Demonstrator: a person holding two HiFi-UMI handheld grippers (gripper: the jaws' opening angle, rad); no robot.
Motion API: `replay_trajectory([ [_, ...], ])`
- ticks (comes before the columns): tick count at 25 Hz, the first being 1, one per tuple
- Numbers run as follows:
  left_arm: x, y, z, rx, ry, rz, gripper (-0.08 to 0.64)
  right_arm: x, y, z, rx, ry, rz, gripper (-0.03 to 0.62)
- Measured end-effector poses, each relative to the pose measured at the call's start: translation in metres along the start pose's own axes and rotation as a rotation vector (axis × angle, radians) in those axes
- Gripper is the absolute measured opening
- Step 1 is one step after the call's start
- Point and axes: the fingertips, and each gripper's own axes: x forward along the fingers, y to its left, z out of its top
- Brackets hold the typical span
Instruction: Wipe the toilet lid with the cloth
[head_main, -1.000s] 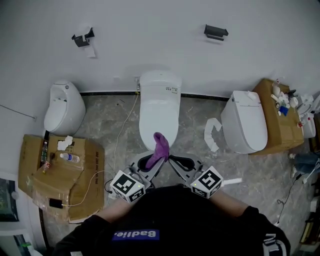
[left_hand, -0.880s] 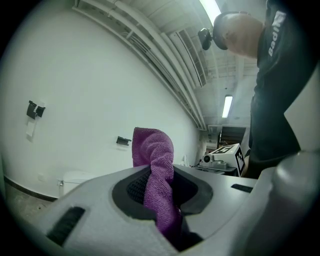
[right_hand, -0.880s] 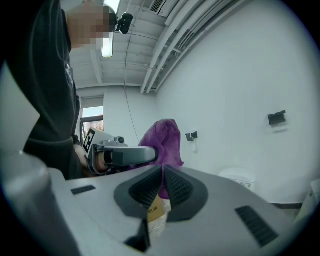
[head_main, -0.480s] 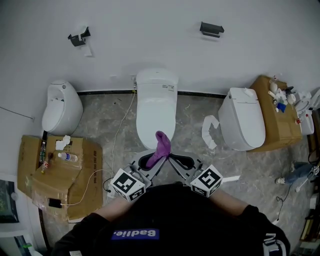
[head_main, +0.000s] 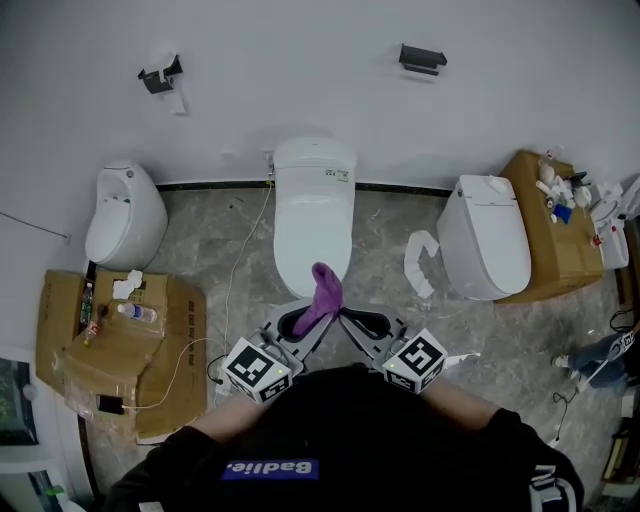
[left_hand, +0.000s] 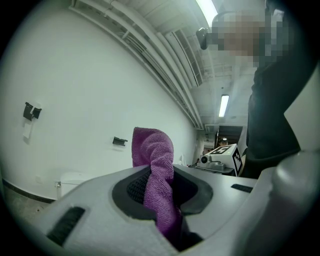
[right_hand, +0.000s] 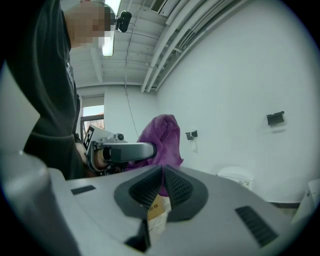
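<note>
The cloth (head_main: 322, 293) was deep purple against the plain white toilet lid (head_main: 314, 225). The floor (head_main: 390, 235) seemed grey with paler marbling. The cardboard box (head_main: 150, 330) was brown. Black-and-white square markers patterned the cubes on the left gripper (head_main: 297, 320) and the right gripper (head_main: 358, 322).

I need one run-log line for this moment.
left gripper: shut on purple cloth | right gripper: shut, empty | toilet lid: closed, cloth not touching

- Your head camera looked steeply down on the toilet (head_main: 314, 215) from well above.
- The camera on your left gripper (left_hand: 159, 192) sat close behind the jaws, tilted up toward the far wall.
- The one on your right gripper (right_hand: 162, 172) did likewise; all three caught the cloth (head_main: 323, 295).
</note>
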Motion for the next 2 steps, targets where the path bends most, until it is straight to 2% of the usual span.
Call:
replay_trajectory([
  [2,0.0000,-0.0015,-0.0020,-0.002,0.001,-0.001,0.069,-0.0011,0.0009,0.0010,-0.011,-0.006,0.007,0.035],
])
